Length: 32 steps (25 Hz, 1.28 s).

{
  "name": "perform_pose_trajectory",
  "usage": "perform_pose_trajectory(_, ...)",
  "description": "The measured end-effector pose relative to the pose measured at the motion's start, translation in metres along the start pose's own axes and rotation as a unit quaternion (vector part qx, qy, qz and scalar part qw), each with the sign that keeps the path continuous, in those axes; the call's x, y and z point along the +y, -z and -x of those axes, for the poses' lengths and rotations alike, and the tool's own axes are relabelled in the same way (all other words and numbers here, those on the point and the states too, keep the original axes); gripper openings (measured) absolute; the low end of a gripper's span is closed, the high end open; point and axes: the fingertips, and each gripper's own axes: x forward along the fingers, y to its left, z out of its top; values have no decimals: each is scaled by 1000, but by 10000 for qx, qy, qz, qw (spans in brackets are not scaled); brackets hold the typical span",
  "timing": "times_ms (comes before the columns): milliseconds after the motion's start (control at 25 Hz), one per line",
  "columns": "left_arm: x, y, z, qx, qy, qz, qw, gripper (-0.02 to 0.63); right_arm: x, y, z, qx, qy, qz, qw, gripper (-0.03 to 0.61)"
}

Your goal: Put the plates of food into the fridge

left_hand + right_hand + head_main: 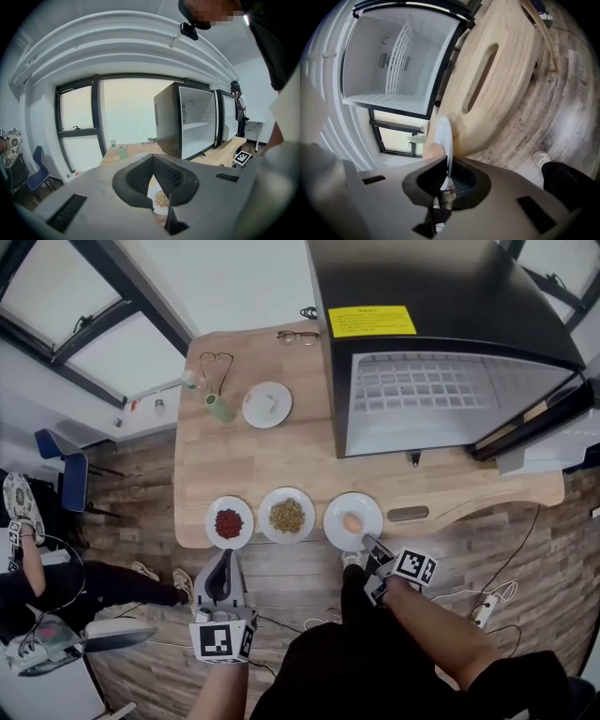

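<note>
Right gripper (443, 182) grips the near rim of the white plate (334, 521), jaws nearly together on it; left gripper (225, 559) is clenched on nothing; the plate, holding a pale orange lump, sits at the table (300, 465) edge before the open fridge (441, 343).

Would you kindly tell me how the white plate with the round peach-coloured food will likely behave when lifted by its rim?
The plate looks rigid and glazed, so it probably stays stiff but might slip or tilt, since the right hand-held gripper pinches only its near rim. The round food sits loose and could roll if the plate tips.
</note>
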Motion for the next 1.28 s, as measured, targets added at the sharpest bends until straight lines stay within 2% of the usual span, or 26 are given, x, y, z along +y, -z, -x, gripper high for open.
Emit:
perform_pose_trajectory(320,8,-18,-9,-217,44,-96,9997,5,34,-20,2,-172,-395,53,9991,32)
perform_pose_trajectory(600,-1,-48,-20,-417,38,-189,9989,5,64,-53,20,-344,-641,101,9973,32)
perform_pose_trajectory(1000,-16,-95,-48,-777,118,-363,9962,5,114,-89,40,-396,-949,455,9937,32)
perform_pose_trajectory(1120,-21,-99,-53,-811,185,-420,9956,5,129,-99,47,-429,-1040,550,9921,32)
perform_pose_trajectory(1280,-23,-97,-61,-873,168,-187,9959,5,150,-110,58,-493,-1121,666,9902,32)
